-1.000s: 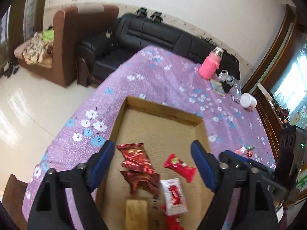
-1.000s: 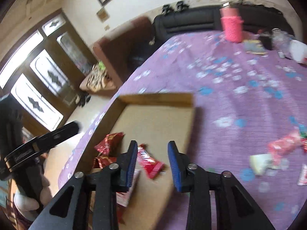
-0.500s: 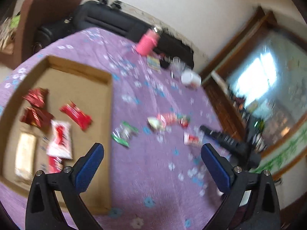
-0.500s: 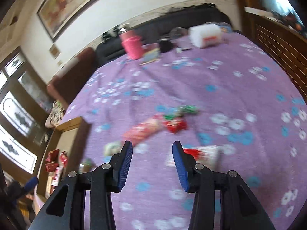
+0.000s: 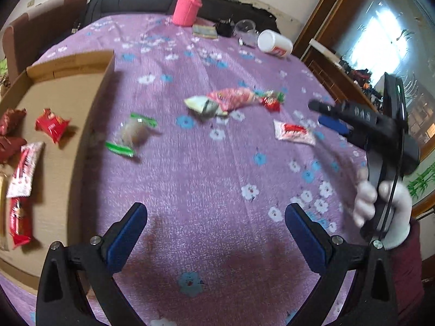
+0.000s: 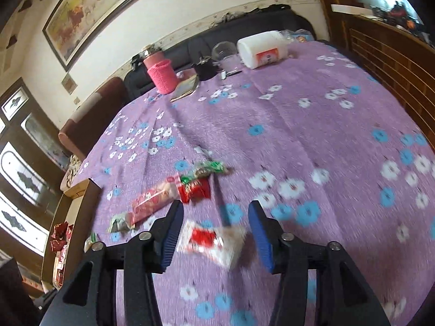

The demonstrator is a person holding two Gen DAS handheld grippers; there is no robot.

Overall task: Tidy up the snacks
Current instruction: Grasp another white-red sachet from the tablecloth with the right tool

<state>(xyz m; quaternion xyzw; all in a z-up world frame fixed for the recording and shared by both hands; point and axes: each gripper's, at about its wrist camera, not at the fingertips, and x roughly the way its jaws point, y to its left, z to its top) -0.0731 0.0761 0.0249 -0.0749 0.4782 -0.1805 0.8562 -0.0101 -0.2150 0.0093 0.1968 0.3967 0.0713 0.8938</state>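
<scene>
A shallow cardboard box (image 5: 73, 65) lies at the left of the purple floral cloth and holds several red and white snack packs (image 5: 50, 126). Loose snacks lie on the cloth: a green-ended pack (image 5: 131, 135), a pink pack (image 5: 231, 99), a small red pack (image 5: 272, 103) and a white-and-red pack (image 5: 292, 133). My left gripper (image 5: 214, 233) is open and empty above bare cloth. My right gripper (image 6: 214, 235) is open, its fingers either side of the white-and-red pack (image 6: 212, 240), just above it. It also shows in the left wrist view (image 5: 337, 119).
At the far edge of the table stand a pink bottle (image 5: 187, 5), a booklet (image 5: 205, 31), a clear glass (image 5: 244, 28) and a white tub on its side (image 5: 274, 44). A black sofa and a brown armchair are behind. A wooden rail (image 6: 394, 62) runs along the right.
Both grippers have swung from the box to the loose snacks. The right gripper has dropped over the white-and-red pack and opened wider. The left gripper has stayed open.
</scene>
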